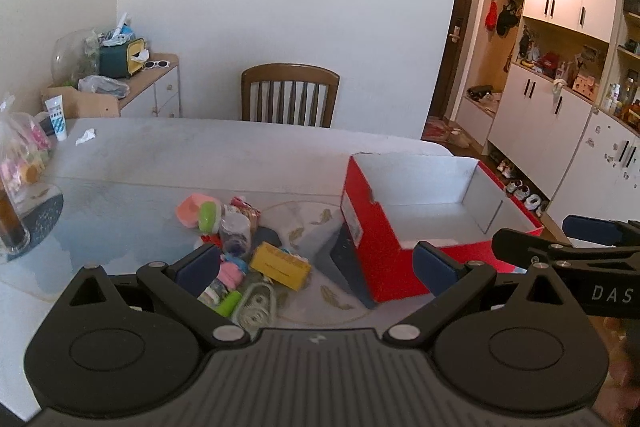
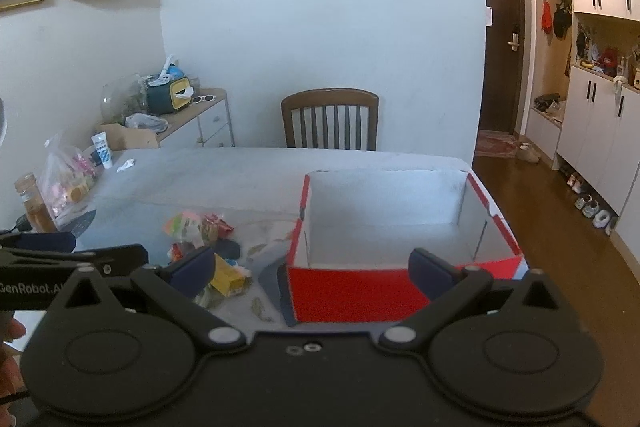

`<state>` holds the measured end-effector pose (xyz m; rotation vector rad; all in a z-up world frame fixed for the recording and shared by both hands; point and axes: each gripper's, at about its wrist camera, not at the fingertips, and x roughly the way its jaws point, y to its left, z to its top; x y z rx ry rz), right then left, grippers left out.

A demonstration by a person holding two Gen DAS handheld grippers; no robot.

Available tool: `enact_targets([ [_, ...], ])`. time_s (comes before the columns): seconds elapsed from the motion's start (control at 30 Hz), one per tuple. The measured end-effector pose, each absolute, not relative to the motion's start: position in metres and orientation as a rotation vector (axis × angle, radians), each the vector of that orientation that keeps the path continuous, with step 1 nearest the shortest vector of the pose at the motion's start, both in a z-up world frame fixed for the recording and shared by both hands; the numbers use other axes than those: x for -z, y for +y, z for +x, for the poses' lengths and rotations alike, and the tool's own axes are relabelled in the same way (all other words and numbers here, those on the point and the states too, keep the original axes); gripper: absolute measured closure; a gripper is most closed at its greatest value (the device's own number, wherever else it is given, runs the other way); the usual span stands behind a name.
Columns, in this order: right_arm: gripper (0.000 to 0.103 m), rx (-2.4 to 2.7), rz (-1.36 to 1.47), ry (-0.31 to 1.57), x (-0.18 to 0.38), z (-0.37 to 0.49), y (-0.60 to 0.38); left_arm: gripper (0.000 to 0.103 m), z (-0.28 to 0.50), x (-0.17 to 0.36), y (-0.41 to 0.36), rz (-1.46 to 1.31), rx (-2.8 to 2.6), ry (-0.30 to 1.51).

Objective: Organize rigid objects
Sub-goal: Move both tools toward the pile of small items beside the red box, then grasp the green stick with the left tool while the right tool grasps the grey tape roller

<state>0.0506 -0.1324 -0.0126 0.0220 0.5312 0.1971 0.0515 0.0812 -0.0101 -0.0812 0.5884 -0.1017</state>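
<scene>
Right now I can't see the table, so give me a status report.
Left gripper open, empty; right gripper open, empty. Red box empty; pile of small items beside it, untouched. Nothing blocking.

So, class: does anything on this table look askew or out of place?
Yes. The small items lie in a jumbled heap on the table, overlapping at odd angles, while the red box beside them holds nothing. A crumpled scrap of paper also lies loose near the far left edge.
</scene>
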Motion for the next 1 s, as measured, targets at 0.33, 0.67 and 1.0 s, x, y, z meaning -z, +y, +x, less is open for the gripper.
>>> enact_targets([
  [0.33, 0.002, -0.147, 0.028, 0.548, 0.017, 0.074, -0.09, 0.0, 0.089, 0.015, 0.127, -0.075, 0.157, 0.608],
  [0.67, 0.002, -0.126, 0.009, 0.571, 0.021, 0.097, -0.049, 0.0, 0.124, 0.026, 0.161, -0.071, 0.2, 0.643],
  [1.0, 0.006, -0.155, -0.019, 0.63, 0.036, 0.125, -0.02, 0.0, 0.165, 0.06, 0.2, -0.119, 0.179, 0.703],
])
